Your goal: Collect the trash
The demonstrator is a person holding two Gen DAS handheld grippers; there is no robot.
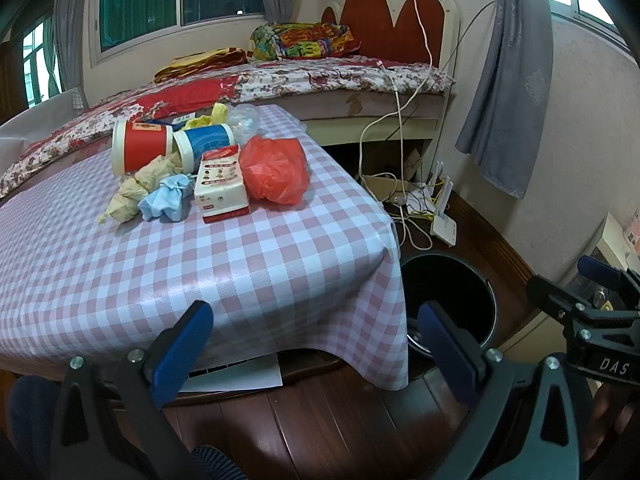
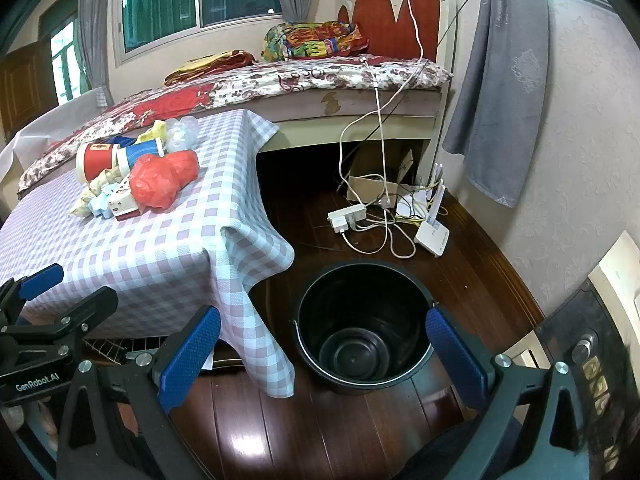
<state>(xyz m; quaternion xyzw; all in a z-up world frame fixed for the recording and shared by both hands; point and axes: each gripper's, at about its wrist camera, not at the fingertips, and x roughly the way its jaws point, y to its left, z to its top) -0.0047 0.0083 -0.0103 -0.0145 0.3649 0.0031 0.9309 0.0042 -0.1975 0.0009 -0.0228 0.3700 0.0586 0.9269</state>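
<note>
A heap of trash lies on the checked tablecloth (image 1: 200,264): a red plastic bag (image 1: 276,170), a red and white carton (image 1: 222,184), a blue crumpled mask (image 1: 166,200), beige crumpled paper (image 1: 136,190), a red cup (image 1: 140,146) and a blue cup (image 1: 204,142). The heap also shows in the right wrist view, with the red plastic bag (image 2: 162,180) in front. A black bucket (image 2: 362,322) stands empty on the floor beside the table. My left gripper (image 1: 316,344) is open and empty before the table's near edge. My right gripper (image 2: 324,356) is open and empty above the bucket's near side.
A bed (image 1: 280,80) stands behind the table. A power strip (image 2: 346,218), cables and a white router (image 2: 432,234) lie on the dark wood floor (image 2: 300,420) past the bucket. A grey curtain (image 2: 500,100) hangs at the right wall.
</note>
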